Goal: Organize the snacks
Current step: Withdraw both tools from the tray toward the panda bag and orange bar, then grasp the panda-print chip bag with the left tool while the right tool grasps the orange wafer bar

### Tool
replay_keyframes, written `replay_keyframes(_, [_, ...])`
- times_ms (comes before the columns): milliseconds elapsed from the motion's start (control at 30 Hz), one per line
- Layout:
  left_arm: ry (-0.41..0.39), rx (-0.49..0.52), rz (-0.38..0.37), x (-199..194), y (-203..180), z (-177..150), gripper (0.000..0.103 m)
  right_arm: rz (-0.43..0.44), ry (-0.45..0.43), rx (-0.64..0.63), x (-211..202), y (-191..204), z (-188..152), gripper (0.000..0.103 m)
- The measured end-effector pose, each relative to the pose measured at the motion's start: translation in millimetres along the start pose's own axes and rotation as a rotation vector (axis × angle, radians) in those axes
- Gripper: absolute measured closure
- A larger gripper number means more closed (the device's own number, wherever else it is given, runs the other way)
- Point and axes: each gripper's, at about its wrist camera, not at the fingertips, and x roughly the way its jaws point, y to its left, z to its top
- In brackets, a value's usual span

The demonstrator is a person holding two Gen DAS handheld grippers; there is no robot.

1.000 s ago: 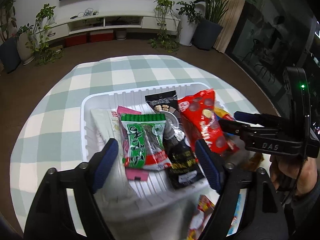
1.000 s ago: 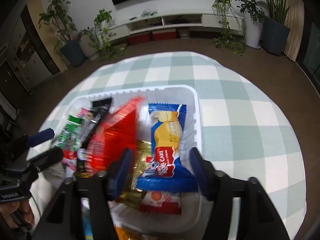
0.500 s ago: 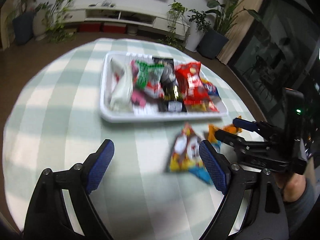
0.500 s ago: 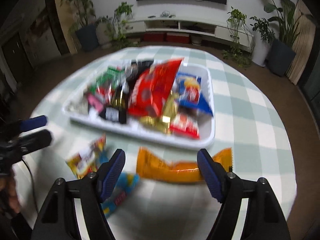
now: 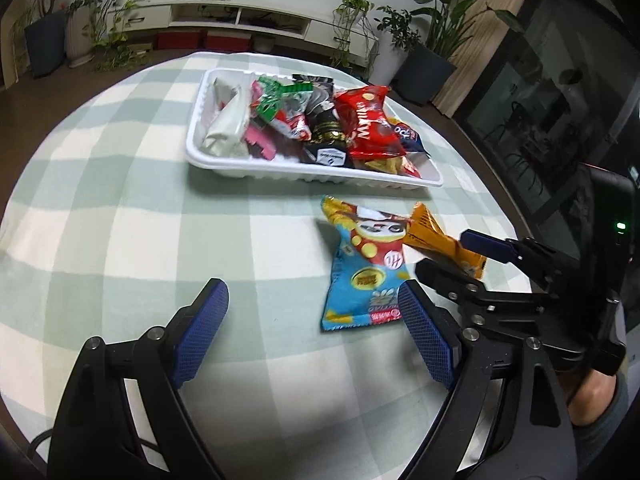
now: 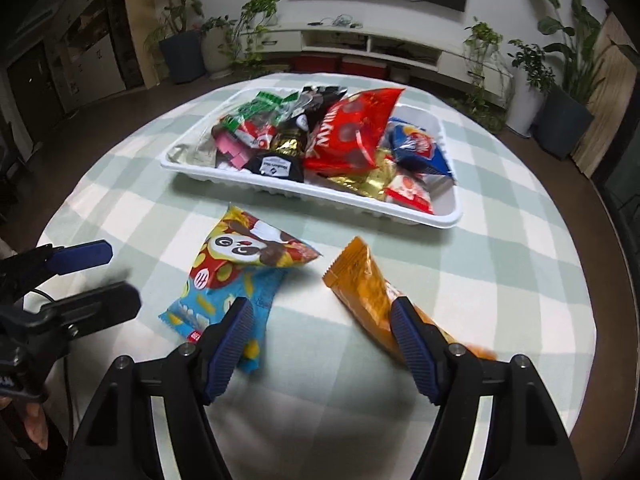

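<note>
Grippers both spread wide, nothing between the pads. My left gripper (image 5: 314,328) hovers over bare checked tablecloth (image 5: 120,208); my right gripper (image 6: 320,340) hangs low over the cloth with its left pad overlapping the near corner of the blue-and-red snack bag (image 6: 240,268) and its right pad overlapping the orange packet (image 6: 364,292). Whether either pad touches its packet, I cannot tell.

From the left wrist view, the blue-and-red snack bag (image 5: 366,264) lies flat at about 1 o'clock, just beyond my right-side pad; the orange packet (image 5: 436,240) sits at 2 o'clock, its far end overlapping the bag's upper corner.

White tray (image 6: 448,216) stands at 12 o'clock in the right wrist view, beyond both loose packets and apart from them. It is heaped: red bag (image 6: 352,136) propped up in the middle, blue packet (image 6: 416,148) to its right, black pouch (image 6: 276,166) and green packet (image 6: 256,114) to its left, gold wrappers near the front wall.

TV unit (image 6: 372,46) and potted plants (image 6: 560,92) line the far wall.
</note>
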Motion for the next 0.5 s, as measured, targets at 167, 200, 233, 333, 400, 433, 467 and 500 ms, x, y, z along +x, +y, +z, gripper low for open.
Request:
replay_keyframes(167, [0.035, 0.065, 0.014, 11.2, -19.3, 11.0, 0.017, 0.007, -0.018, 0.044, -16.1, -13.1, -10.2, 0.029])
replay_keyframes(200, [0.041, 0.080, 0.019, 14.3, -24.5, 12.7, 0.017, 0.007, -0.021, 0.051, -19.4, -14.7, -14.3, 0.029])
replay_keyframes(233, [0.054, 0.097, 0.030, 19.4, -29.8, 14.4, 0.017, 0.010, -0.023, 0.063, -22.9, -18.2, -18.7, 0.029])
replay_keyframes(333, [0.107, 0.137, 0.078, 40.1, -42.3, 18.1, 0.017, 0.026, -0.017, 0.098, -28.6, -28.5, -28.7, 0.029])
replay_keyframes(400, [0.117, 0.143, 0.109, 49.9, -45.7, 21.4, 0.017, 0.028, -0.011, 0.101, -30.7, -33.4, -32.5, 0.029])
replay_keyframes(433, [0.120, 0.144, 0.119, 53.6, -45.9, 23.1, 0.017, 0.029, -0.010, 0.100, -32.2, -35.2, -33.7, 0.029])
replay_keyframes(467, [0.122, 0.149, 0.130, 57.4, -47.2, 25.2, 0.017, 0.031, -0.011, 0.096, -34.0, -37.2, -34.6, 0.029])
replay_keyframes(500, [0.127, 0.159, 0.144, 61.2, -48.5, 26.7, 0.017, 0.033, -0.010, 0.091, -35.7, -39.3, -35.0, 0.029])
